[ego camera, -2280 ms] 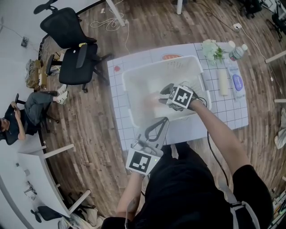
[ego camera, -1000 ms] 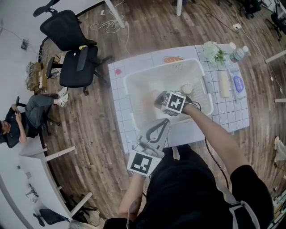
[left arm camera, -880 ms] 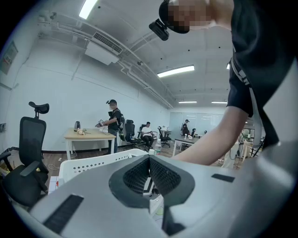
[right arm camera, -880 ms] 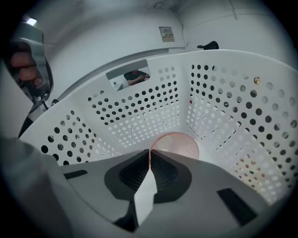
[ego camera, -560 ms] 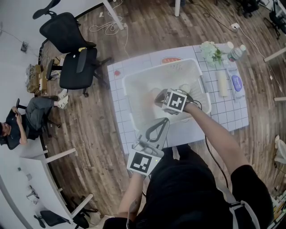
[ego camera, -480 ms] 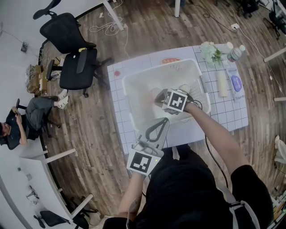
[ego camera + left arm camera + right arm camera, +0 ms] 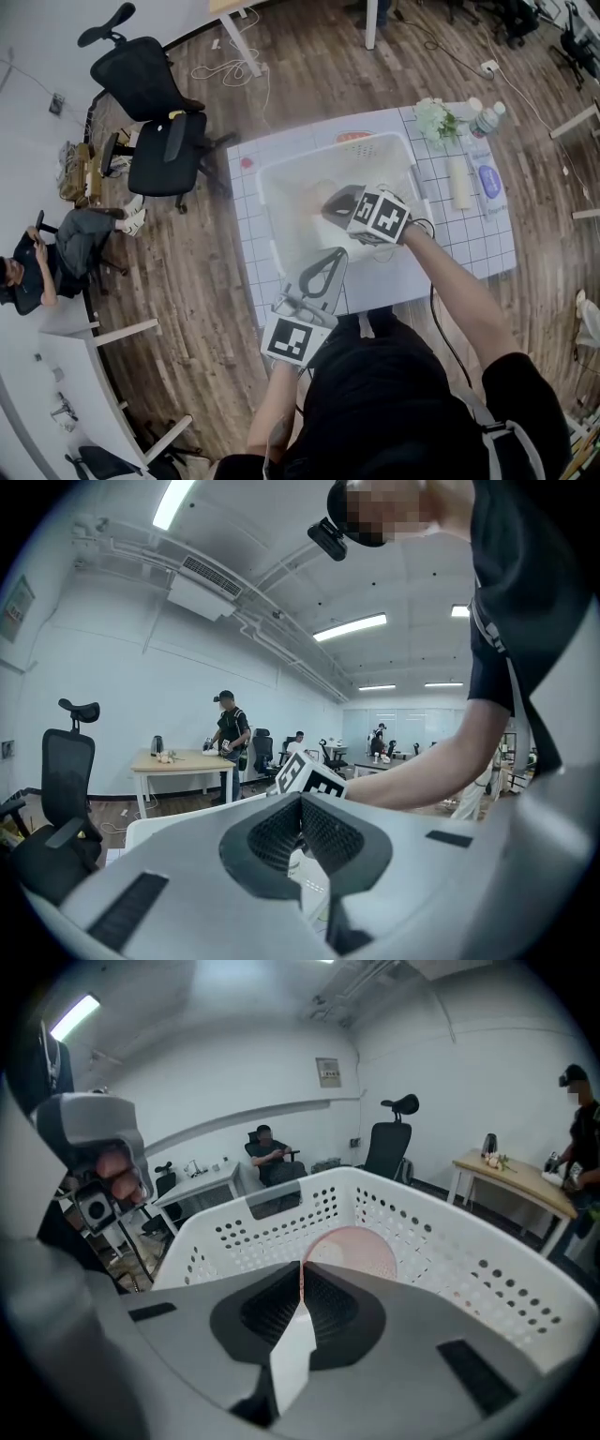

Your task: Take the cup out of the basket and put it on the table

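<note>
The right tool (image 7: 300,1274) had its jaws drawn together on the near edge of a pink cup (image 7: 356,1246). A thin pink line showed between the pads, and the rest of the cup rose as a rounded shape just beyond the tips. The cup was inside the white perforated basket (image 7: 441,1241), whose walls ran along both sides of this tool and closed in front of it at an end wall with a handle slot. Whether the cup was touching the basket floor could not be told. From the head view, the right tool pointed down into the basket, with its marker cube above the rim on the wrist side.

The left tool (image 7: 333,255) was near the front edge of the counter (image 7: 473,239), just short of the basket's near wall and well apart from the cup. Its jaws were pressed together with nothing between them. Straight ahead of its tips were the right tool's marker cube and the person's forearm.

Behind the right tool, past the basket's other end, several things lay on the counter. They were a small bunch of white flowers (image 7: 434,117), a bottle (image 7: 485,119), a pale tube (image 7: 458,181) and a blue-labelled pack (image 7: 489,178).
</note>
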{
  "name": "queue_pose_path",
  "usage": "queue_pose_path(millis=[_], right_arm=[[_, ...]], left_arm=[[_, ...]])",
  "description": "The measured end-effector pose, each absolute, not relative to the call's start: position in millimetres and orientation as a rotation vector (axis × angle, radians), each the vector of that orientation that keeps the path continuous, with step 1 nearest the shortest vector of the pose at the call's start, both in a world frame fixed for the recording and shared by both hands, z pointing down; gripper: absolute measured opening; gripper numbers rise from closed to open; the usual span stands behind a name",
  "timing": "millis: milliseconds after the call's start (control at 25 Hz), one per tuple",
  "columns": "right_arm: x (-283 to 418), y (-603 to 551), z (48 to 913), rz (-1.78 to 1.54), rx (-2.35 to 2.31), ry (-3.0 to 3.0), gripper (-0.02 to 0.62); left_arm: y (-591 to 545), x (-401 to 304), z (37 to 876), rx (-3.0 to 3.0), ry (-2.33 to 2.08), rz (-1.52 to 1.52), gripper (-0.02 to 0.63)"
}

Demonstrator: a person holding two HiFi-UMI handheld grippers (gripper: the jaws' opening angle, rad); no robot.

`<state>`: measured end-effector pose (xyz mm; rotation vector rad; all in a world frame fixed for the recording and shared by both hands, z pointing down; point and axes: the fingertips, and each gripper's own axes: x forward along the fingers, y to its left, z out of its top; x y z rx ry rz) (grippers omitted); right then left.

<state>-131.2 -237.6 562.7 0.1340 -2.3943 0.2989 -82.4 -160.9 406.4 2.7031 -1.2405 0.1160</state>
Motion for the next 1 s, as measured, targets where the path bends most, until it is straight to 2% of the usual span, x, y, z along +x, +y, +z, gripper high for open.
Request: queue_pose_path(millis=[400,1000], right_arm=[[-115,-227,480,0.200,0.262,-2.560,0.028],[-68,-158,405,0.192,0.481,-2.861,0.028]], left_arm=[[-157,-82,390,2.731,-1.268,0.088,0.009],[-134,-88,382,2.725,-1.323,0.103,0.009]])
